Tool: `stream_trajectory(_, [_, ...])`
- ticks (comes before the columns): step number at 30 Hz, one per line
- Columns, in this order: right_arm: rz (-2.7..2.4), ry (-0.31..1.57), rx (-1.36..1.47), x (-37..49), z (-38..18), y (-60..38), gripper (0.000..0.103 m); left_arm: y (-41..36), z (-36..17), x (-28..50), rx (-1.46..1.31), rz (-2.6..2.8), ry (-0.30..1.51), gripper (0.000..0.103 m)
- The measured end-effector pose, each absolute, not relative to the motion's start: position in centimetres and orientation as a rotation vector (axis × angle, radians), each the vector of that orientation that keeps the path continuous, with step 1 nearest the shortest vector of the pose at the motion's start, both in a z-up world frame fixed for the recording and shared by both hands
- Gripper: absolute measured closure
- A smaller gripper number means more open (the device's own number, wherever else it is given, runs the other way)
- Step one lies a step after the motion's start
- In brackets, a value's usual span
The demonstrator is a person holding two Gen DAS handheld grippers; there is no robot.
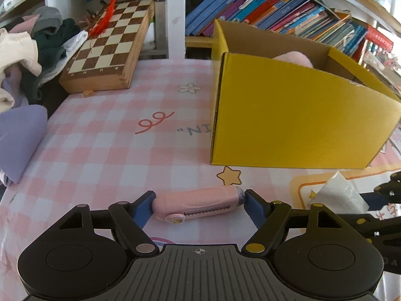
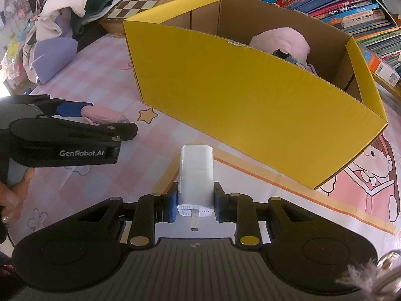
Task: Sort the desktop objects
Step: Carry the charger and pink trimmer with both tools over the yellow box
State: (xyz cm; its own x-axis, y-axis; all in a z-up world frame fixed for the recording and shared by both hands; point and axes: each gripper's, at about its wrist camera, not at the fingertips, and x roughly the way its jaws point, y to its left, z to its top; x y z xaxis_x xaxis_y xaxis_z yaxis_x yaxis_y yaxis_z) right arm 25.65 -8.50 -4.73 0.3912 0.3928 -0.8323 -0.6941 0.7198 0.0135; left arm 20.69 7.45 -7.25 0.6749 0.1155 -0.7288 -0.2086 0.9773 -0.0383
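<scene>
My left gripper (image 1: 198, 202) is shut on a pink utility knife (image 1: 198, 204), held by its two ends just above the pink checked tablecloth (image 1: 105, 150). The knife also shows in the right wrist view (image 2: 102, 115) between the left gripper's blue pads (image 2: 72, 109). My right gripper (image 2: 195, 202) is shut on a white charger plug (image 2: 196, 175), its metal prongs pointing back at the camera. The plug shows in the left wrist view (image 1: 340, 193) at the right edge. An open yellow cardboard box (image 1: 295, 115) (image 2: 250, 95) stands ahead, with a pink plush item (image 2: 283, 41) inside.
A wooden chessboard box (image 1: 107, 50) with a red tassel leans at the back left. A pile of clothes (image 1: 22, 57) and a purple cushion (image 1: 20, 135) lie at the left. Rows of books (image 1: 288, 7) fill the shelf behind the box.
</scene>
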Motion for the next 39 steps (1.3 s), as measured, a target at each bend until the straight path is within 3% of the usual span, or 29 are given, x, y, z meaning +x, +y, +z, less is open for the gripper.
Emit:
stream_trajectory(17, [0.666, 0.905, -0.272, 23.3, -2.8, -10.4, 0.078, 5.2, -3.6, 17.0, 0.008, 0.034, 0.736, 0.026])
stream_trajectory(39, [0.656, 0.741, -0.129, 24.2, 5.1, -15.1, 0.078, 2.2, 3.5, 17.1, 0.067, -0.046, 0.520, 0.026])
